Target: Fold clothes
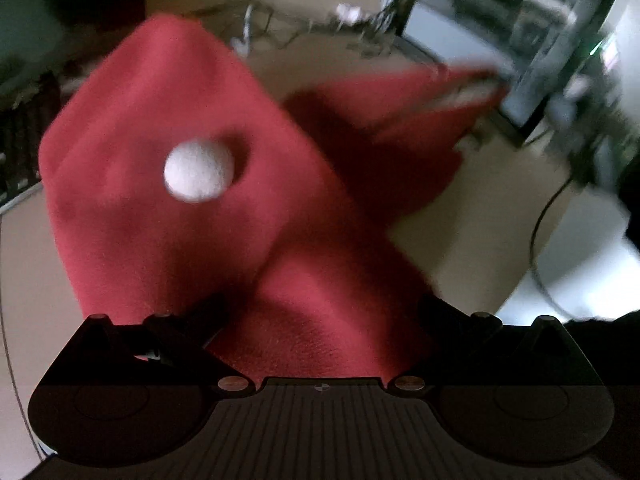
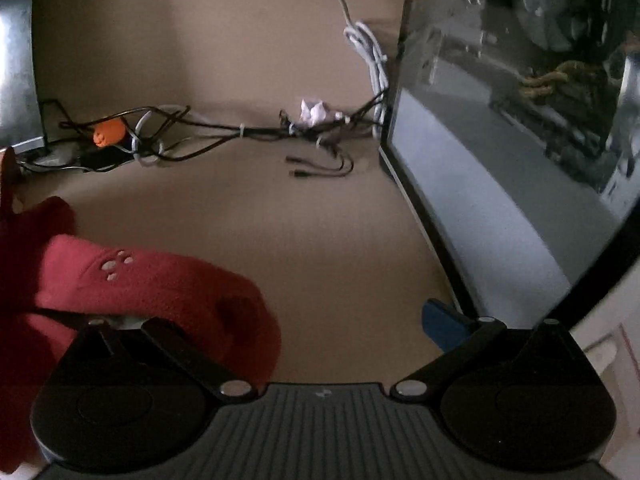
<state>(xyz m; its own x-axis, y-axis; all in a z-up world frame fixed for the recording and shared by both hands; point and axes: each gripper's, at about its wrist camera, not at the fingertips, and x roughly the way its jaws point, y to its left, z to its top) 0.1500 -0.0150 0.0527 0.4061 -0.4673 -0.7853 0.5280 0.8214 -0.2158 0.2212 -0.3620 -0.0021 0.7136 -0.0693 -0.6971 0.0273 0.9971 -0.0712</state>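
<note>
Plainly the fold is mid-way at most: the red fleece garment (image 1: 208, 216) hangs bunched and lifted in front of the left gripper (image 1: 320, 320), with a white pompom (image 1: 199, 171) on its raised panel and another part trailing off to the right above the tan desk (image 1: 480, 200). Its cloth runs down between the left fingers, which look closed on it, though the tips are buried in fleece and blurred. From the right wrist view the same garment (image 2: 160, 288) lies in a rumpled heap at the left, small paw marks (image 2: 116, 266) showing. The right gripper (image 2: 320, 320) stands spread wide with nothing between its fingers (image 2: 444, 322). No flat, squared fold shows anywhere; I judge that smoothing and folding remain. A tangle of cables (image 2: 240, 132) lies beyond.
</note>
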